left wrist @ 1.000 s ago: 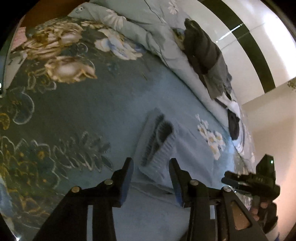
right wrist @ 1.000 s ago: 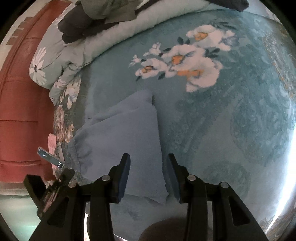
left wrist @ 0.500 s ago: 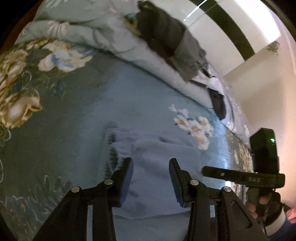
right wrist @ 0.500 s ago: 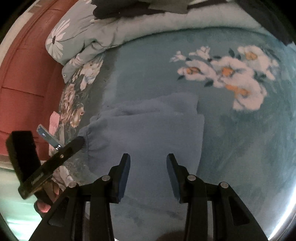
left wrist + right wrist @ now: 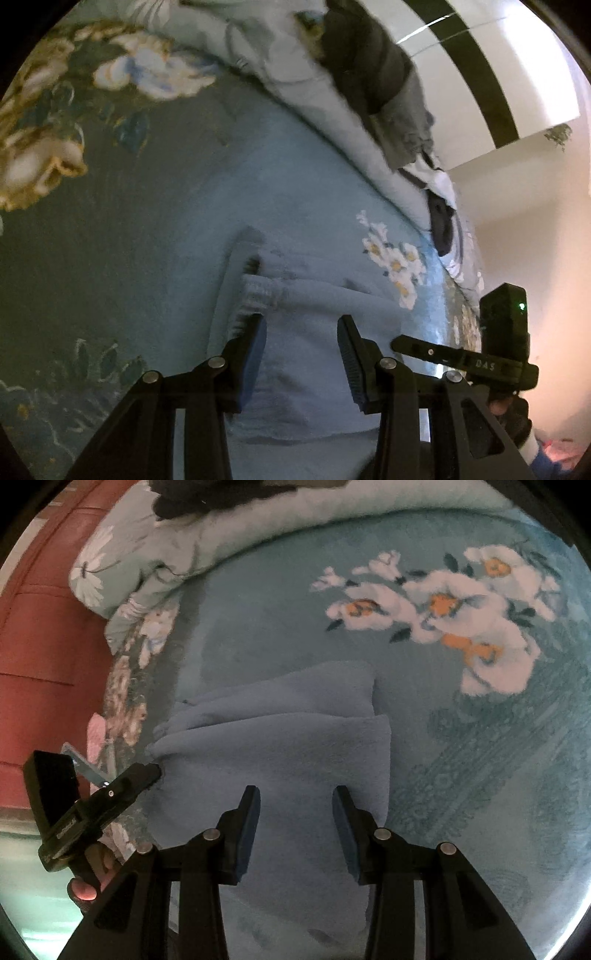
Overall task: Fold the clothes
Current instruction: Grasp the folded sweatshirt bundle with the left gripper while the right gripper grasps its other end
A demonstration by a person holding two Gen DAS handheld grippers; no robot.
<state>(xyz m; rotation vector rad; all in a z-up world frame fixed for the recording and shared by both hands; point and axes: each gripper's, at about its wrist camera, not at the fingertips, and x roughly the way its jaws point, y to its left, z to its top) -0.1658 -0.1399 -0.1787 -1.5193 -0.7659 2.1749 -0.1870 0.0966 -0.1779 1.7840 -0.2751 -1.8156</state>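
Folded blue garment point(image 5: 288, 746) flat on floral bed point(image 5: 480, 775), just ahead of right claw point(image 5: 295, 805) and left claw point(image 5: 301, 332) (both spread, gripping nothing).

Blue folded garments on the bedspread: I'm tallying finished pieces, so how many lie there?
1. The blue folded garment lies on the floral bedspread, ahead of both open grippers. Dark clothes piled on the quilt may hide more.
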